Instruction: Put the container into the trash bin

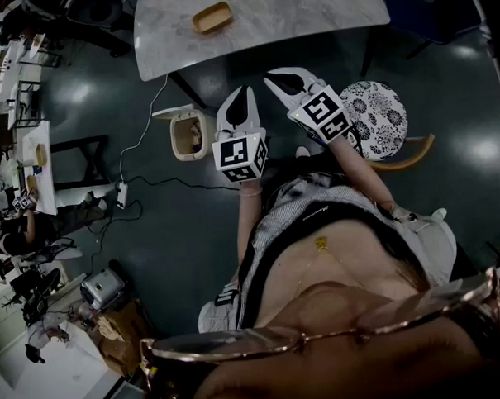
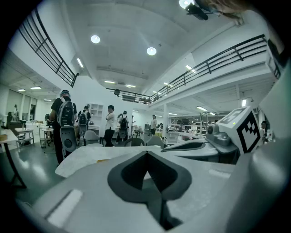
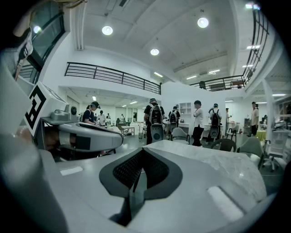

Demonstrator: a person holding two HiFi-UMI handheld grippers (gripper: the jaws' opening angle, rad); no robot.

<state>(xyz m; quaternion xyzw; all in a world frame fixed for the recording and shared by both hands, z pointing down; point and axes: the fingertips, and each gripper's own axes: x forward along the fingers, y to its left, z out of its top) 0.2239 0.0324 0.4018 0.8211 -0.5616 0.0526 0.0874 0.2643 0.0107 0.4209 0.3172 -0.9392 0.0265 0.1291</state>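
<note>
L gripper (image 2: 147,154): jaws shut tip to tip, nothing btwn them. R gripper (image 3: 141,153): same, jaws pressed together and empty. Both are held side by side at chest level, noses fwd and tipped slightly down toward the table (image 1: 308,10). That looks like a carry/ready pose, prob before any reach. Neither touches anything.

Container (image 1: 212,17): tan, shallow, on the table's near half, upright, not held. It's well apart from both grippers, roughly ahead of the L one. The jaws would need to spread before a grab, since shut tips can't take its rim.

Bin (image 1: 176,138): on the floor just left of the L gripper in the head view, near a table leg (image 1: 189,90). Its lid (image 1: 172,114) is flipped back, so the mouth faces up, ready for a drop w/o a second hand. What's inside I can't tell.

In the way:
- A cable (image 1: 151,104) drops off the table edge past the bin to a power strip (image 1: 121,194).
- A stool (image 1: 377,119) w/ patterned seat sits just right of the R gripper and may crowd that elbow.
- People stand beyond the table, well apart, no hindrance.
</note>
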